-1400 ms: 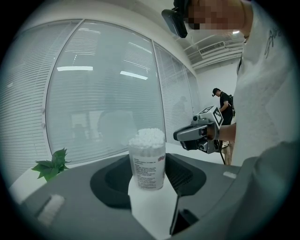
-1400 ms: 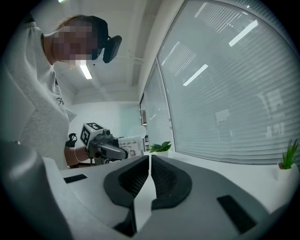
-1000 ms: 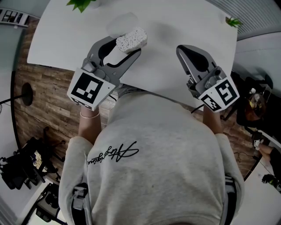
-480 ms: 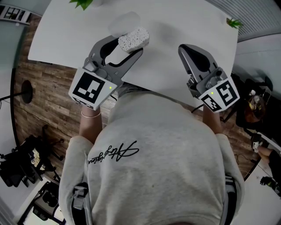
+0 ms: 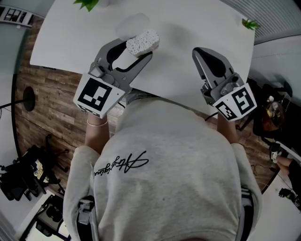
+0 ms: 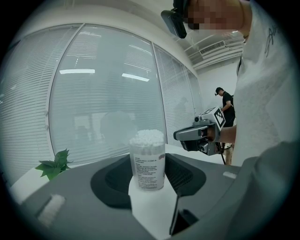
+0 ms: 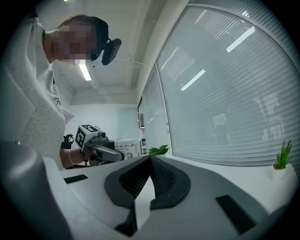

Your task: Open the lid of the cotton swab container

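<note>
The cotton swab container (image 5: 142, 42) is a clear cylinder with a printed label and white swab heads showing at its top (image 6: 147, 159). My left gripper (image 5: 136, 48) is shut on it, a pad on each side of its body (image 6: 149, 180), over the near part of the white table (image 5: 197, 23). My right gripper (image 5: 196, 51) hovers to the right, apart from the container, shut with nothing between its jaws (image 7: 150, 157). In the right gripper view the left gripper (image 7: 101, 149) and the container (image 7: 127, 147) show at the left. A faint translucent round shape (image 5: 132, 22) lies just beyond the container.
Green leaves poke in at the table's far left (image 5: 87, 4) and far right (image 5: 249, 22). Window blinds run behind the table (image 6: 108, 103). Wooden floor with dark gear (image 5: 28, 179) lies to the left; a person (image 6: 227, 105) stands in the background.
</note>
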Demonstrator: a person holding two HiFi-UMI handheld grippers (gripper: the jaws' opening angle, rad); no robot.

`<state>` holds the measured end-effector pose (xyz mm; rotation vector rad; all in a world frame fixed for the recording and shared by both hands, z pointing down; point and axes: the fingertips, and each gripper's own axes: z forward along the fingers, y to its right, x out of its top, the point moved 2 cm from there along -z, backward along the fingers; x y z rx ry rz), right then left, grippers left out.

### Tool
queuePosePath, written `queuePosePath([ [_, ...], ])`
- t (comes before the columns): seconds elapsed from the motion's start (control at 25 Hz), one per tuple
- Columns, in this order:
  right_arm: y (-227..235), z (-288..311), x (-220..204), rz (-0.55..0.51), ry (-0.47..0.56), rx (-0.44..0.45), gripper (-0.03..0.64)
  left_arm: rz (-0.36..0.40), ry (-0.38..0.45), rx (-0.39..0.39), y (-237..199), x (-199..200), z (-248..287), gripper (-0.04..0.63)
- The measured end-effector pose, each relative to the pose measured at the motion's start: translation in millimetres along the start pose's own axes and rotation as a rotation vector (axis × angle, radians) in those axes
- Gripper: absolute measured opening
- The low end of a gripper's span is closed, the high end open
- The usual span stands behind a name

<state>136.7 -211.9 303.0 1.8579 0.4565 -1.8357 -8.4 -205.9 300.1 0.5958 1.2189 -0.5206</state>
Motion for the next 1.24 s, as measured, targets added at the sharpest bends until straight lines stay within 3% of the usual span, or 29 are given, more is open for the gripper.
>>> queuePosePath([
  [1.24, -0.3, 5.6, 6.1, -0.018, 0.006, -0.03, 0.002, 0.019, 0.028, -0.014, -8.8, 3.5, -0.1, 0.206],
])
